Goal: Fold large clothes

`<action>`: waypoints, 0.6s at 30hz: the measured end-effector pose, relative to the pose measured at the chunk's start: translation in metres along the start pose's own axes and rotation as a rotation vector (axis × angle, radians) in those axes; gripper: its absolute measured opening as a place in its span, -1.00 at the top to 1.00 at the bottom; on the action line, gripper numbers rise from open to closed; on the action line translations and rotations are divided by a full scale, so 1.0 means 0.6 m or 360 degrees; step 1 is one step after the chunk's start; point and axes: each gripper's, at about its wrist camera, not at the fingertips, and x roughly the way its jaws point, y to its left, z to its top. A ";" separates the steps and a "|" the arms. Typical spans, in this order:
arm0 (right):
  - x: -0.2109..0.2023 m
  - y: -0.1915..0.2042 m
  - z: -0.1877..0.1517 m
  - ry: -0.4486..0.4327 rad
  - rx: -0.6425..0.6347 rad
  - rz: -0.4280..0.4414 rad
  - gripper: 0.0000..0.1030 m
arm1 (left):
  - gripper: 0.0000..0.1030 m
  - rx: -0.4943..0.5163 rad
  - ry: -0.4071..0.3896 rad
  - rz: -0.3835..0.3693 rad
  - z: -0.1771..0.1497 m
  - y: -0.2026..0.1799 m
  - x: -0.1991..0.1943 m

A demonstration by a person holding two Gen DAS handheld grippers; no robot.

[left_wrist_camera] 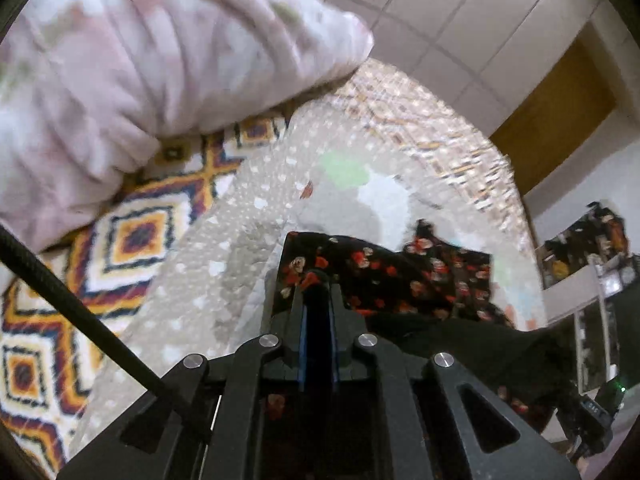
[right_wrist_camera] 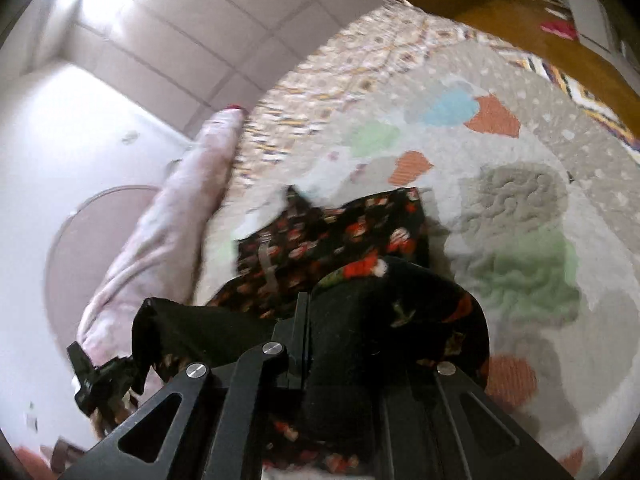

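Gripping a black garment (left_wrist_camera: 400, 280) printed with red flowers, the left claw (left_wrist_camera: 318, 280) is seen clenched, the cloth pinched between its closed fingers. The right claw (right_wrist_camera: 306, 304) is likewise clamped on the same garment (right_wrist_camera: 340, 236), with dark cloth draped over its right finger. The garment is stretched between the two claws, above a pale quilt (left_wrist_camera: 240, 220) patched with green, blue and orange. A patterned rug (left_wrist_camera: 140, 232) is seen beneath the quilt. A pink pillow (left_wrist_camera: 140, 60) is shown at the quilt's edge. Both views are blurred.

Left claw (left_wrist_camera: 317, 280), right claw (right_wrist_camera: 301, 300) clamped, angled down
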 end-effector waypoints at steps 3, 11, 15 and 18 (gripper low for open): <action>0.056 -0.015 0.019 0.0062 0.0004 -0.0064 0.80 | 0.81 0.0010 0.0069 0.0043 0.003 -0.001 0.063; 0.131 -0.056 0.057 0.0193 0.0120 -0.0003 0.74 | 0.24 -0.0113 0.0039 0.0037 0.021 0.035 0.103; 0.132 -0.075 0.072 0.0191 0.0286 0.0156 0.43 | 0.10 -0.0220 0.0023 -0.0083 0.040 0.057 0.084; 0.117 -0.087 0.083 0.0094 0.0444 0.0345 -0.21 | 0.04 -0.0258 -0.0005 -0.0142 0.051 0.064 0.060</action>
